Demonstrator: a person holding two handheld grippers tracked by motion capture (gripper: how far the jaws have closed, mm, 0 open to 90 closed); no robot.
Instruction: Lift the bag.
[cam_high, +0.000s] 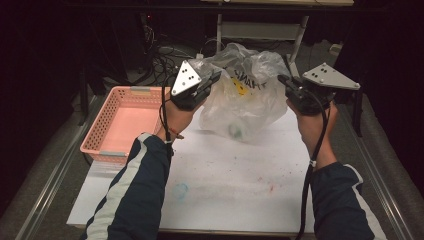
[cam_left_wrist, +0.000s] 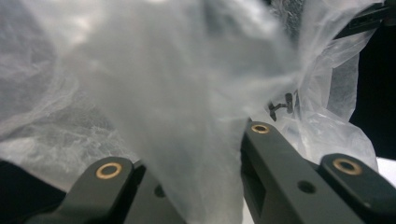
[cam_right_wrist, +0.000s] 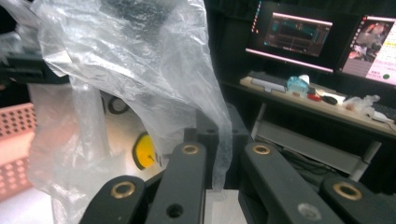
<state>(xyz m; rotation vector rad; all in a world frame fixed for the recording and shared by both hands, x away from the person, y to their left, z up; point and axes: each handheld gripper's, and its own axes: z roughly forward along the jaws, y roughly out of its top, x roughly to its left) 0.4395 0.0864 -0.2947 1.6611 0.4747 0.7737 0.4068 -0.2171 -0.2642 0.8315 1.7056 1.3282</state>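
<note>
In the high view, a clear bag (cam_high: 245, 95) stands at the far edge of the bench (cam_high: 225, 175), held up between the left claw (cam_high: 212, 80) and the right claw (cam_high: 286, 82). A pink basket (cam_high: 125, 122) sits at the left edge. In the left gripper view, the left claw (cam_left_wrist: 212, 158) is clamped on the bag's film (cam_left_wrist: 187, 93). In the right gripper view, the right claw (cam_right_wrist: 224, 151) pinches a fold of the bag (cam_right_wrist: 140, 70).

A white table top (cam_high: 240, 170) carries faint coloured smudges and a pale blue ring mark near its front. A pink perforated basket (cam_high: 120, 122) sits at its left edge, and a clear plastic bag (cam_high: 245, 95) rests toward the far side.
</note>
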